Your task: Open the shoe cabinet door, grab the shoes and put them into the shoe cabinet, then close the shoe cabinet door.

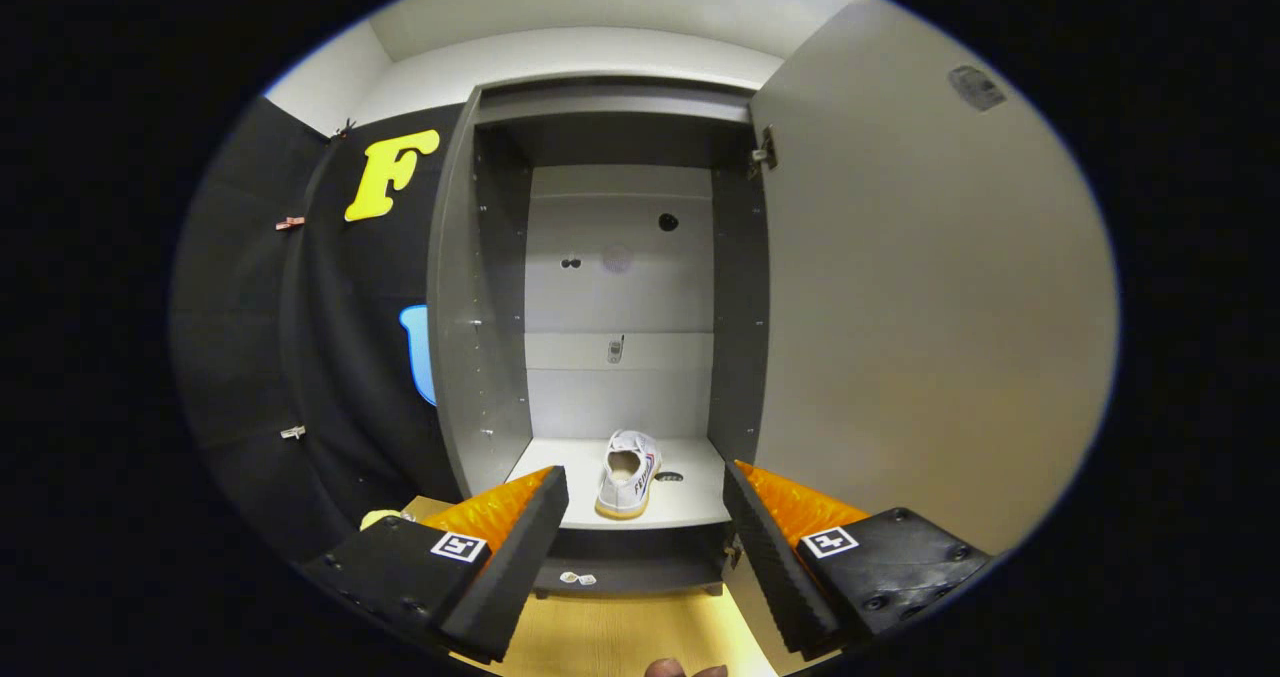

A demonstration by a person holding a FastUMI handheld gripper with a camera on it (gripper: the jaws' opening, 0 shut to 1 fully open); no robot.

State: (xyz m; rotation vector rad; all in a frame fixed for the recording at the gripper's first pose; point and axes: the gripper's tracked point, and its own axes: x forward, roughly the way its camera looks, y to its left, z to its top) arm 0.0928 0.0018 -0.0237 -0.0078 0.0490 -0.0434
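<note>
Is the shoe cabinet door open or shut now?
Open. The door is swung wide to the right, so the shoe on the bottom shelf shows beyond the open, empty gripper.

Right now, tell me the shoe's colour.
White with a tan sole, in the gripper view: shoe, beyond the open tongs.

We've got the shoe cabinet (610,257) straight ahead, its door (930,287) swung open on the right. 1 shoe (628,472) sits on the bottom shelf (560,467), heel toward us. The gripper (645,557) fingers are spread apart, with the shoe beyond the gap and the floor (620,632) below.
</note>
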